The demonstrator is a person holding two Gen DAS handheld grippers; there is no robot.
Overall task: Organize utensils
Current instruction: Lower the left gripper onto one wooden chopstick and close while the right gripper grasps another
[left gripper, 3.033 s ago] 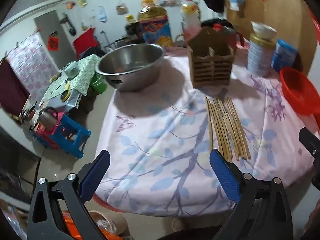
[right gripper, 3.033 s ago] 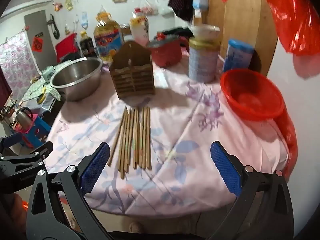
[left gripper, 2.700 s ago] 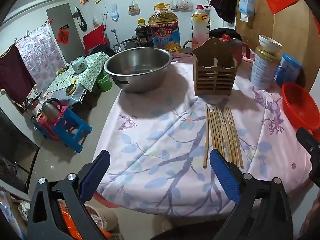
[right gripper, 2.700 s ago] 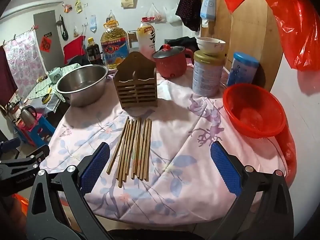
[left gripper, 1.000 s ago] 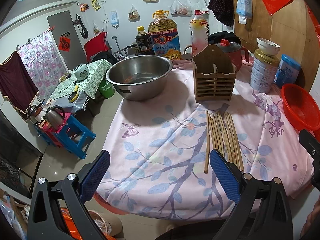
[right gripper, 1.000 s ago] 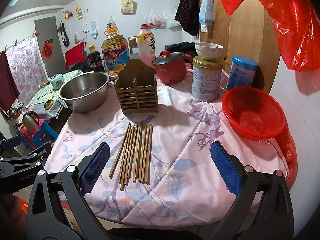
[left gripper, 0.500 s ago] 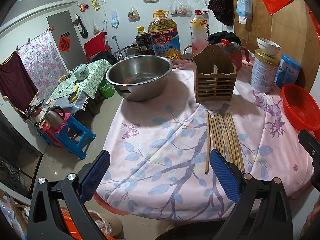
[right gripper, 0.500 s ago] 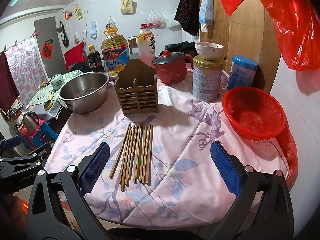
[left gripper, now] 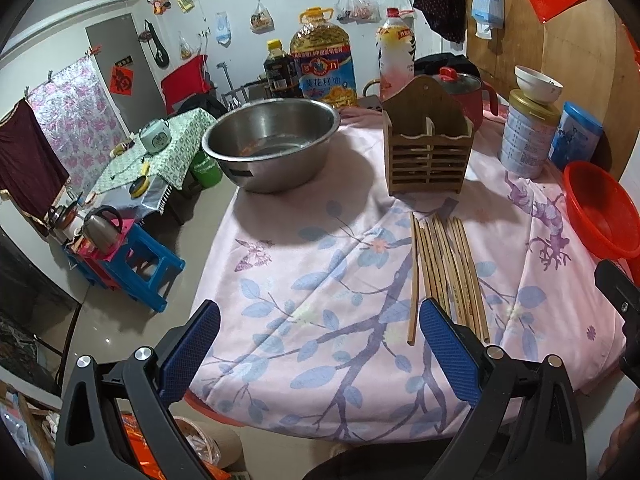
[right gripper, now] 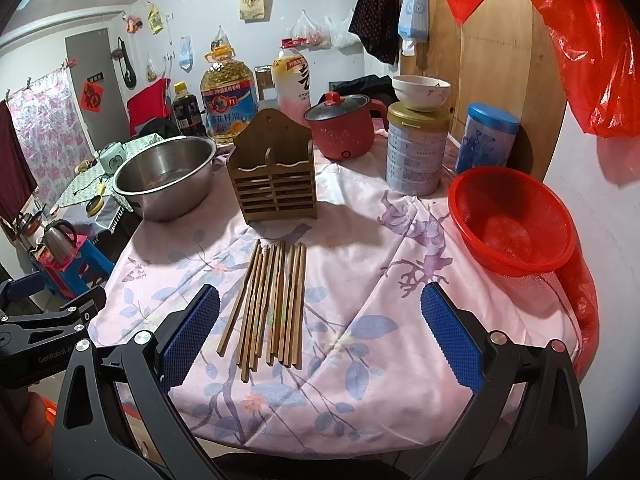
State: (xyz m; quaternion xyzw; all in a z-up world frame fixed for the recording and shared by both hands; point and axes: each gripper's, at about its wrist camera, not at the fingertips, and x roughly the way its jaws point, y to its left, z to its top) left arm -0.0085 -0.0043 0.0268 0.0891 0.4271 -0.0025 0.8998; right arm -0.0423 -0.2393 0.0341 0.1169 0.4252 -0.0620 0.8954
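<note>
On the table (right gripper: 400,320), with its pink floral cloth, I've got a row of wooden chopsticks (right gripper: 272,304) lying flat, side by side, pointing roughly toward the holder (right gripper: 276,178). One stick sits a little apart on the left edge of the bunch. That holder is a slatted wooden box with two compartments, upright, just behind the far tips of the sticks, and from what I can see both compartments have nothing in them.

My left gripper (left gripper: 320,356) hangs over the near edge of the cloth, blue pads spread wide, nothing between them. The chopsticks' near ends run just beside its right pad. My right gripper (right gripper: 320,336) is also spread wide and holding nothing, with the near ends of the sticks showing between its pads, closer to the left one. Neither one is touching anything.

Other stuff around: a steel bowl (right gripper: 166,176) left of the holder, a red pot (right gripper: 344,128) behind it, a tin (right gripper: 416,152) with a small bowl on top, a blue jar (right gripper: 486,138), and a red basket (right gripper: 512,220) at the right edge.
</note>
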